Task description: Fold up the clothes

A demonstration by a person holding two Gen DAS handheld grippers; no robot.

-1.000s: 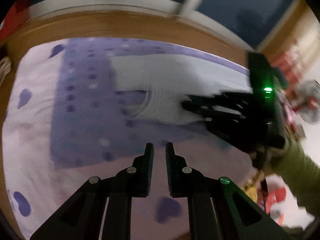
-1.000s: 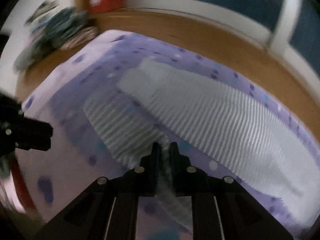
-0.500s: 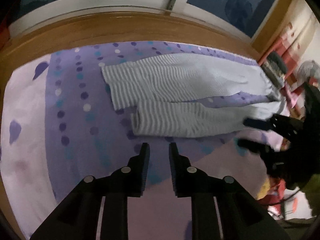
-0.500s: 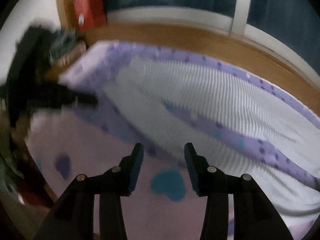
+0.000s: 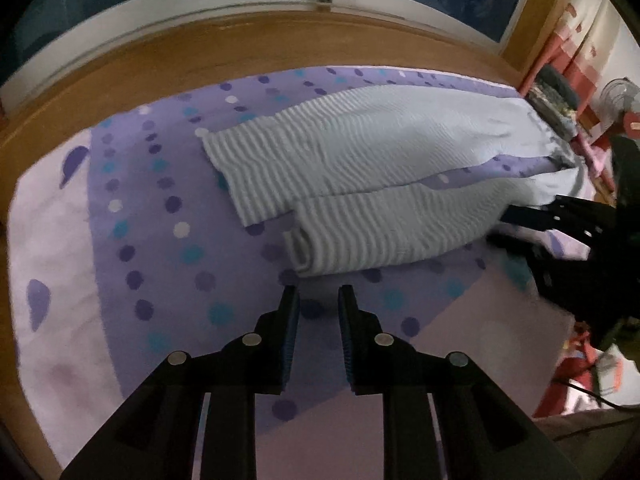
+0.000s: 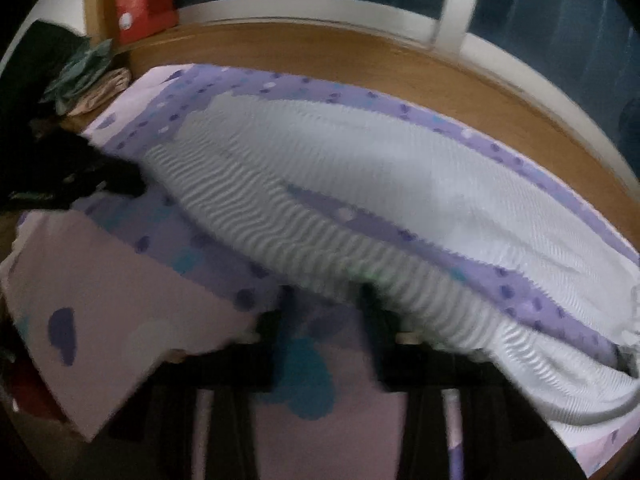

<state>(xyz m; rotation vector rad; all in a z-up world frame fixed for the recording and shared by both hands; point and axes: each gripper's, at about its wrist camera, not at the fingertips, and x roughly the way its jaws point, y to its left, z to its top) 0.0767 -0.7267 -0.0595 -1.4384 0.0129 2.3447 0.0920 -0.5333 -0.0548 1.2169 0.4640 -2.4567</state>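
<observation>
Ribbed knit, pale grey-blue with fine wavy cross-stripes: those are the trousers [image 5: 360,168] I am working on. They lie flat across the bed, both legs stretched out side by side with a sliver of sheet showing between them, and the cuffs end just ahead of my left gripper [image 5: 318,300]. Its two black toothed fingers stand a little apart with nothing between them, hovering over the bedsheet [image 5: 132,240], a smooth lilac cloth printed with rows of purple, teal and white dots and larger heart-like blots on a paler border.

My right gripper [image 6: 324,300] is smeared by motion; its jaws are closing, and I see only sheet between them, the nearer trouser leg lying just beside the right-hand finger. A polished wooden ledge [image 5: 200,48] curves along the far side of the bed under a white window frame [image 6: 320,4]. A red box [image 6: 144,4] sits in the corner; its label is too blurred to read.
</observation>
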